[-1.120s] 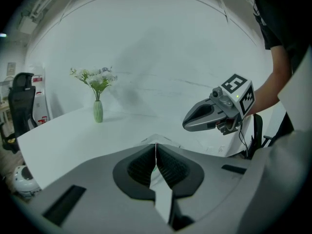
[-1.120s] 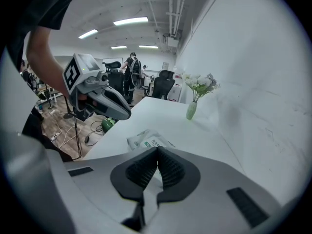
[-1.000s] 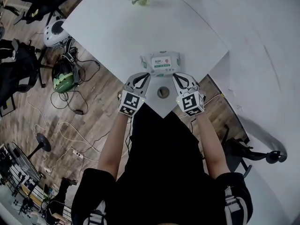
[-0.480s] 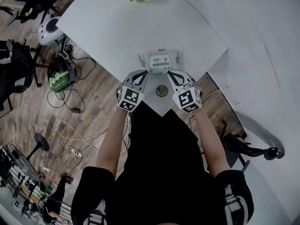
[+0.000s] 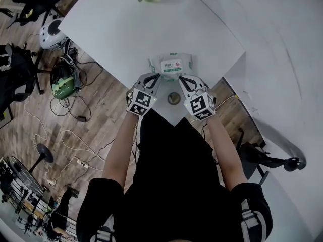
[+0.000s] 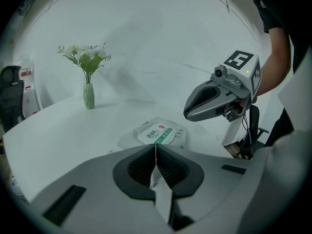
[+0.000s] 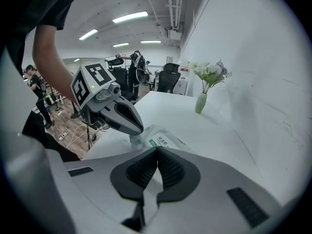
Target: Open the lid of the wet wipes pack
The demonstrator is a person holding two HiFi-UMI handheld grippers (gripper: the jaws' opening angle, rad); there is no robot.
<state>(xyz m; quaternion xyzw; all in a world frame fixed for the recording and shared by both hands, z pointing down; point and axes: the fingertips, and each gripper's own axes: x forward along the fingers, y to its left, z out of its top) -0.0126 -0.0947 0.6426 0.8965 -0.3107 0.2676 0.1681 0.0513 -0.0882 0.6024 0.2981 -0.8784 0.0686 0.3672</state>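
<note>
Wet wipes pack (image 5: 172,66) is what I am after, and it lies flat on the white table (image 5: 126,29), close to the pointed corner nearest me. Its white and green lid (image 6: 161,133) faces up and lies flat against the wrapper. The table fills the upper middle of my head view. A white wall (image 5: 282,44) runs along its right side, and wooden floor (image 5: 103,110) strewn with cables shows to the left.

My left tongs (image 6: 155,150) sit at the near left corner of the pack. Their own camera shows the ribbed pads pressed together along one thin seam, with the pack just beyond the tips. My right tongs (image 7: 157,150) sit at the near right corner, likewise closed pad to pad, the pack again right ahead of them. From the left camera, the right tongs hang above and to the right of the pack, clear of it. From the right camera, the left tongs' tip overlaps the pack's end, and I cannot tell whether it touches.

Well behind the pack, a slim green vase (image 6: 88,95) of pale flowers (image 6: 85,55) stands upright near the far edge. A small round hole (image 5: 173,98) in the tabletop sits between my two tongs.
</note>
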